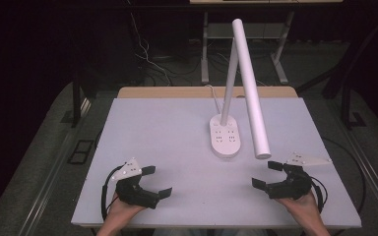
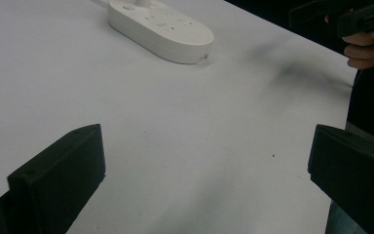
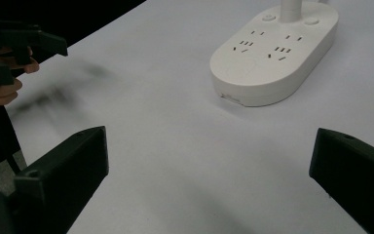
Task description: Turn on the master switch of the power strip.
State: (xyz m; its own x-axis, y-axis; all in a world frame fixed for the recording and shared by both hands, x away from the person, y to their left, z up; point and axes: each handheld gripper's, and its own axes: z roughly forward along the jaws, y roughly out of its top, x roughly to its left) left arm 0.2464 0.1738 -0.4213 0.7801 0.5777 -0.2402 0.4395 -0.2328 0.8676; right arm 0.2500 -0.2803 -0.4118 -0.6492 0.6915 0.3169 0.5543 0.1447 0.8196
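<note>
Flanking the white lamp base (image 1: 225, 137) on the worktop (image 1: 167, 132), left gripper (image 1: 153, 182) and right gripper (image 1: 267, 174) hold fingers apart, empty; no legible lettering on the base.

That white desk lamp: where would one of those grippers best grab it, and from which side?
Probably the slim upright stem of the lamp, just above its oval base, approached level from the person's side. It is thin enough for the open right gripper; the base looks too broad.
</note>
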